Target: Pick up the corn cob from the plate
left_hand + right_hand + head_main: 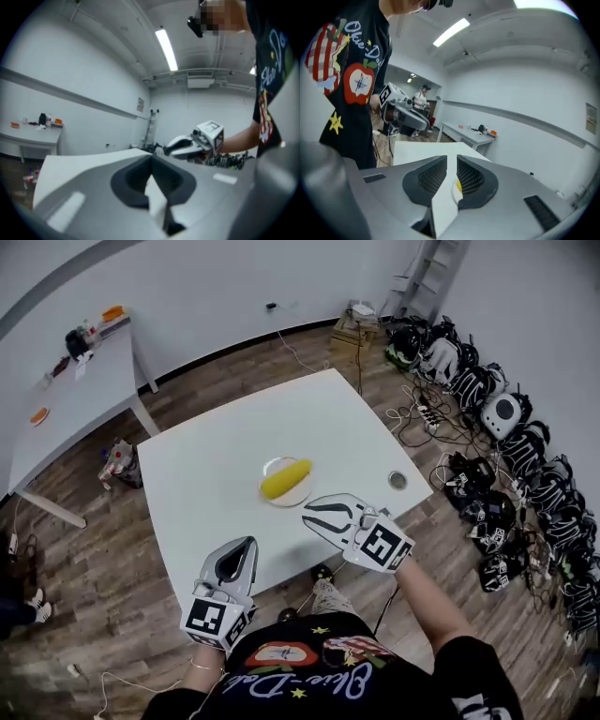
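I am holding my left gripper [246, 542] and right gripper [307, 514] closed and empty, near the corn cob [286, 480] lying on its plate [273, 465].

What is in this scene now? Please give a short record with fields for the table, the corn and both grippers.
surface: white table
target: yellow corn cob, lying on small round white plate
left gripper: jaws together, empty, at table's near edge
right gripper: jaws about closed, empty, near the plate, not touching the corn cob
task: corn cob not yet picked up
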### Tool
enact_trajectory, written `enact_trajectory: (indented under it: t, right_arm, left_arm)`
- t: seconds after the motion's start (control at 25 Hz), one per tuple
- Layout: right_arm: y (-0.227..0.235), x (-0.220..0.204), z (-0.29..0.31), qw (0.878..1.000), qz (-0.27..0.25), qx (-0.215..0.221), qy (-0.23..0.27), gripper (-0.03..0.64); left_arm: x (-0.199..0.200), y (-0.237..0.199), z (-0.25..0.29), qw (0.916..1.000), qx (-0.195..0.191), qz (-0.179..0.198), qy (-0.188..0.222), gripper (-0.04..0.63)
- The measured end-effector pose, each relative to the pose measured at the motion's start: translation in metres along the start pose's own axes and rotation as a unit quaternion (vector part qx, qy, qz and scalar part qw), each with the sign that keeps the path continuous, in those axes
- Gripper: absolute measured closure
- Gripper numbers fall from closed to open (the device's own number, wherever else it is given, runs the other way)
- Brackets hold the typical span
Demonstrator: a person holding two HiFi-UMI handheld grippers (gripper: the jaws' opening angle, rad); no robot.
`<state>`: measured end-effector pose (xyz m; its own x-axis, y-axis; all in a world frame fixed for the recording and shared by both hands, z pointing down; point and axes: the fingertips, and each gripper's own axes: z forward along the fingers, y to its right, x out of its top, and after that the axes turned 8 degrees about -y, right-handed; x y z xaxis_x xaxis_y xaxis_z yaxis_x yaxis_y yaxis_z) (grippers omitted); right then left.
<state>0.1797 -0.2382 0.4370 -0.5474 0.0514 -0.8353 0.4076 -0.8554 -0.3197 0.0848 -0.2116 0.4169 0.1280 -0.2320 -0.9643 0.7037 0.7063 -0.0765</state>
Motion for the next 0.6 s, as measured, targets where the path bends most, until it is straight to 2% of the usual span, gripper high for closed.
enact_trajectory:
  t: [0.12, 0.16, 0.24, 0.32, 0.44, 0.6]
  right_arm:
    - [0.033, -0.031, 0.047, 0.992, -0.085, 0.077, -0.06, 0.457]
    - [0.041, -0.044, 0.061, 0.984, -0.111, 0.108, -0.083, 0.448]
    - [0.054, -0.072, 0.088, 0.963, -0.156, 0.173, -0.134, 0.418]
    - [0.062, -0.098, 0.111, 0.938, -0.18, 0.235, -0.182, 0.357]
    - [0.071, -0.123, 0.137, 0.903, -0.216, 0.295, -0.225, 0.344]
    - [0.073, -0.14, 0.162, 0.874, -0.238, 0.346, -0.245, 0.344]
  left_arm:
    - [0.005, -0.024, 0.014, 0.9977, 0.065, -0.017, -0.002, 0.598]
    - [0.01, -0.03, 0.017, 0.996, 0.087, -0.022, 0.0, 0.598]
    - [0.017, -0.043, 0.024, 0.9927, 0.117, -0.028, -0.001, 0.598]
    - [0.016, -0.055, 0.028, 0.9891, 0.141, -0.038, -0.014, 0.598]
    - [0.007, -0.066, 0.026, 0.9803, 0.186, -0.062, -0.025, 0.598]
    - [-0.005, -0.073, 0.023, 0.9684, 0.232, -0.085, -0.037, 0.598]
